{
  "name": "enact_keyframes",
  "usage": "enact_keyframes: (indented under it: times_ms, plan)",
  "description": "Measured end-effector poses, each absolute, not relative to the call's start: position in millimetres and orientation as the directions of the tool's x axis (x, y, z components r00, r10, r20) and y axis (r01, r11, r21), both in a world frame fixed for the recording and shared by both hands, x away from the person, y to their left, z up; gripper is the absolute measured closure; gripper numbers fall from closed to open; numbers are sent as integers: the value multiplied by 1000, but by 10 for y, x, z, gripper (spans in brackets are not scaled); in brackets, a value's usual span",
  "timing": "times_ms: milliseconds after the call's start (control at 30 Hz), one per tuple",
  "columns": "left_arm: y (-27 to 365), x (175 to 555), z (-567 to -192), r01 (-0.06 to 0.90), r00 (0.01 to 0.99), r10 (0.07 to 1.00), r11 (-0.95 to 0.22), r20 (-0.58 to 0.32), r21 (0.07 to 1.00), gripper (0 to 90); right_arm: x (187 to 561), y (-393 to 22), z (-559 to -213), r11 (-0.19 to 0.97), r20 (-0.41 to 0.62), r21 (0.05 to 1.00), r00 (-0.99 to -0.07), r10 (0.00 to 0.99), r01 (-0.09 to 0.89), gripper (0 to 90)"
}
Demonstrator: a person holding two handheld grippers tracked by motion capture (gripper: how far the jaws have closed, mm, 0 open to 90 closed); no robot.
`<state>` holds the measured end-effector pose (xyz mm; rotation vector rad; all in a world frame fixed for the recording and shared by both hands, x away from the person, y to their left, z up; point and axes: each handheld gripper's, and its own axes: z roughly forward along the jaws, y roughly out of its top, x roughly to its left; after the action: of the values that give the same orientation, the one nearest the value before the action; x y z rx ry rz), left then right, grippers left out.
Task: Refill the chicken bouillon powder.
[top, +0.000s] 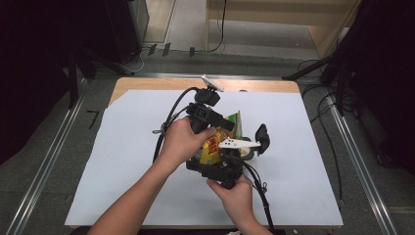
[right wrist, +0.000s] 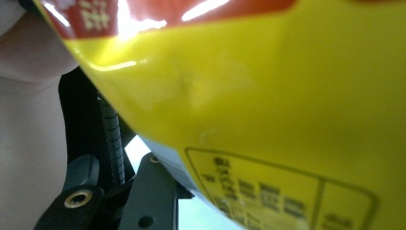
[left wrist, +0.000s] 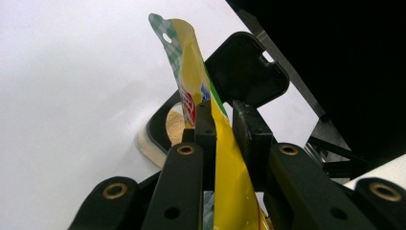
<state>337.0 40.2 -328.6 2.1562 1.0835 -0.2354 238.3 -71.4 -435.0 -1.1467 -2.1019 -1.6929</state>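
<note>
A glossy yellow plastic snack pouch (top: 215,142) with a red band and a green checked top seal is held up off the white-covered worktop (top: 122,161), near its middle and slightly toward the right edge. The left tool (left wrist: 221,139) pinches the pouch edge-on just below the seal, jaws closed on the film. The right tool (top: 222,169) sits against the pouch's lower part; whether it clamps there I cannot tell. The pouch looks light, soft and slippery, likely to crumple; the flat seal seems the firmest hold. Below it lies an open black-lidded round container (left wrist: 165,129) holding tan powder. The print is too blurred to read.
</note>
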Motion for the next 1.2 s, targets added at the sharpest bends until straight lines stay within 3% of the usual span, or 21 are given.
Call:
enact_keyframes:
  times_ms: [1200]
  plan:
    - [399, 3390, -3340, 750, 646, 611, -394, -457, 532, 823, 2385, -733, -4368, 71, 550, 753, -685, 477, 654, 674]
